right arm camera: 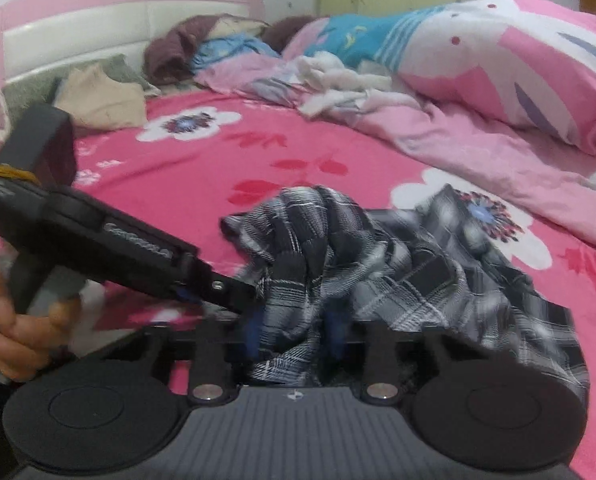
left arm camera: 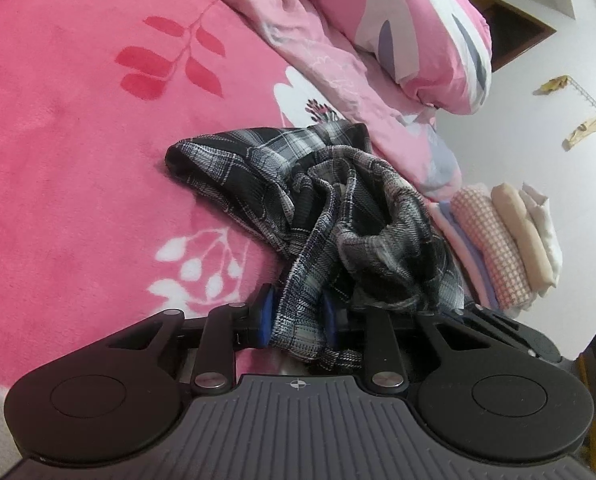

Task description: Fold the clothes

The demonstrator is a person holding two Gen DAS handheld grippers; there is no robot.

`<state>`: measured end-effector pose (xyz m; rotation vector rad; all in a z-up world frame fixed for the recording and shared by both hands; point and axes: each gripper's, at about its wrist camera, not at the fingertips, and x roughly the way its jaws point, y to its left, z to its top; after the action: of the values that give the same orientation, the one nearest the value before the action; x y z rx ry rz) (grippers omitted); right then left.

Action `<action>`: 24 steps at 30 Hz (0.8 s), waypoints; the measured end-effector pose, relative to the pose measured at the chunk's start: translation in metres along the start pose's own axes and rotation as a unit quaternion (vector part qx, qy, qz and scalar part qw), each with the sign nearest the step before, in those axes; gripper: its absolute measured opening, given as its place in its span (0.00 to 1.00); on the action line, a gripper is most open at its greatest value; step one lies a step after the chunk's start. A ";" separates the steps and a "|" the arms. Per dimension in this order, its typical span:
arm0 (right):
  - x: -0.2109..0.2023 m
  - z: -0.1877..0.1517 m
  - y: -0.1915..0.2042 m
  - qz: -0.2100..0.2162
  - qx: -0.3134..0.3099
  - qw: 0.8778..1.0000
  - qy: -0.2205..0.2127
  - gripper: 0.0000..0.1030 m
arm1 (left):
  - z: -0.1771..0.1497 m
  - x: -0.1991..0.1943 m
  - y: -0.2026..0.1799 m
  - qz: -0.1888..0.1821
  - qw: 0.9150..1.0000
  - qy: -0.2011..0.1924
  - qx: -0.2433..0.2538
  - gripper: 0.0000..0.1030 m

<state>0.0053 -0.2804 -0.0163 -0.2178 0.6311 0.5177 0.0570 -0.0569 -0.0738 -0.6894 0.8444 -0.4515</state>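
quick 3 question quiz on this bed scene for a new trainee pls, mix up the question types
1. True or false: the plaid garment lies flat and neatly folded.
2. What is between the left gripper's pads? A) plaid cloth B) a pillow C) nothing
3. Which view shows the stack of folded clothes?

Key: 1 false, it is bunched up on the pink blanket. 2 A; the right gripper pinches it too. 3 left wrist, beside the bed.
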 end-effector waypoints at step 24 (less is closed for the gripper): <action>-0.037 0.175 0.055 -0.095 -0.101 0.975 -0.174 0.05 | 0.047 -0.176 0.018 0.020 0.956 -0.290 0.033 0.02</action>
<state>0.0397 -0.1871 0.1423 -0.3667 0.2120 0.4205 -0.0083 0.0805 0.0276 -0.6912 0.2849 -0.2169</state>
